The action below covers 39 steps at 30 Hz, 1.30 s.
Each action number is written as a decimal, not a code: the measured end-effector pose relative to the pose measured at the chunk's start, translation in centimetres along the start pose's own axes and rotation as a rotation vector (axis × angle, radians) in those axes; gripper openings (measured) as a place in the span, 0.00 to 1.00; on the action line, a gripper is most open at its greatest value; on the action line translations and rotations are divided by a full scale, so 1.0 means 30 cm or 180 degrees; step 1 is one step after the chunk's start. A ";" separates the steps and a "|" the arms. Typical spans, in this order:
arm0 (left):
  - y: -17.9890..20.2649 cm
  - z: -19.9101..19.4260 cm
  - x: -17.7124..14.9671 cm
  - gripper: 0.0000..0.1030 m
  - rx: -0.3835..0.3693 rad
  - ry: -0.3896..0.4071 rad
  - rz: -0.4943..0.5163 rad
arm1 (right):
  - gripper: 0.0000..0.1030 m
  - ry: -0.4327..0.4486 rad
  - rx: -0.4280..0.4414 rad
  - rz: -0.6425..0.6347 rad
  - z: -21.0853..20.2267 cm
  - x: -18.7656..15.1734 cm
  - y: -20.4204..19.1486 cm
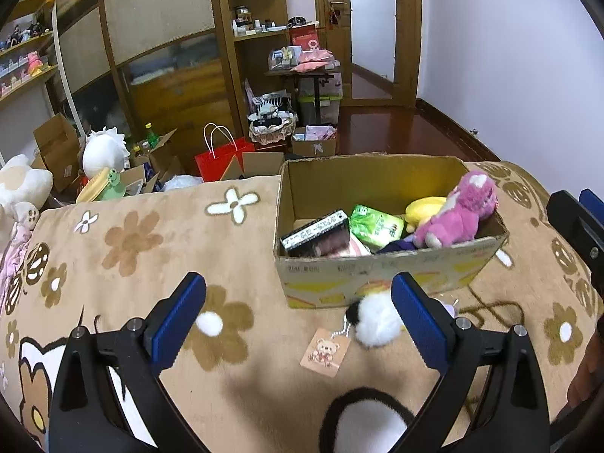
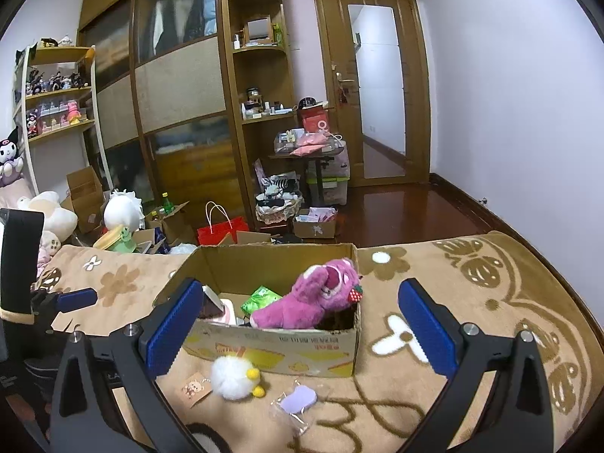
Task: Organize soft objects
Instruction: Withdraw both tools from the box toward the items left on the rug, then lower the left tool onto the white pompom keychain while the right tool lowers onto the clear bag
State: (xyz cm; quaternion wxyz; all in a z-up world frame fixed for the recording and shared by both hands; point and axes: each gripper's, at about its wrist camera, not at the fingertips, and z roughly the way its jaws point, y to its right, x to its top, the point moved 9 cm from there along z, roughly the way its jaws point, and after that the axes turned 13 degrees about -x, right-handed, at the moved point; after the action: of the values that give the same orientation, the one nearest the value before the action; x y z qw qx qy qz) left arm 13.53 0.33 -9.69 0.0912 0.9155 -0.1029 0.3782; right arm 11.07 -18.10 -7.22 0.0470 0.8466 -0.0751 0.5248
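A cardboard box (image 1: 381, 275) (image 2: 271, 351) sits on a beige flowered blanket (image 1: 158, 249). In it lie a pink plush bear (image 1: 456, 215) (image 2: 313, 298), a green packet (image 1: 375, 224) (image 2: 260, 298), a yellow soft item (image 1: 422, 207) and a black-and-white pack (image 1: 315, 232). A white fluffy chick toy (image 1: 373, 321) (image 2: 234, 375) with a bear tag (image 1: 324, 351) (image 2: 194, 389) lies in front of the box. A lilac pad in clear wrap (image 2: 298, 400) lies beside it. My left gripper (image 1: 298, 317) is open, the chick by its right finger. My right gripper (image 2: 298, 332) is open before the box.
Beyond the blanket's far edge stand a red paper bag (image 1: 222, 160) (image 2: 222, 232), open cartons and plush toys (image 1: 104, 151) (image 2: 122, 209). A wooden wardrobe and shelves fill the back. Dark wooden floor (image 1: 400, 132) and a door lie at right.
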 end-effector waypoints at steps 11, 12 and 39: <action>0.016 -0.032 -0.051 0.95 -0.0032 -0.0074 -0.0019 | 1.00 -0.0057 -0.0028 0.0062 -0.032 -0.041 0.031; 0.019 -0.029 -0.054 0.95 -0.0027 -0.0081 -0.0004 | 1.00 -0.0071 -0.0031 0.0069 -0.029 -0.047 0.033; 0.023 0.171 -0.025 0.95 -0.0450 -0.0338 -0.0261 | 1.00 -0.0543 -0.0121 -0.0025 0.142 -0.281 0.035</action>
State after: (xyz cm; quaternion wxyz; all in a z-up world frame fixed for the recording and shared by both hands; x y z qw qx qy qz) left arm 16.29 -1.49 -13.75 0.1655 0.9289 -0.0964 0.3169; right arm 10.95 -19.16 -16.65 0.0585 0.8875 -0.0855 0.4491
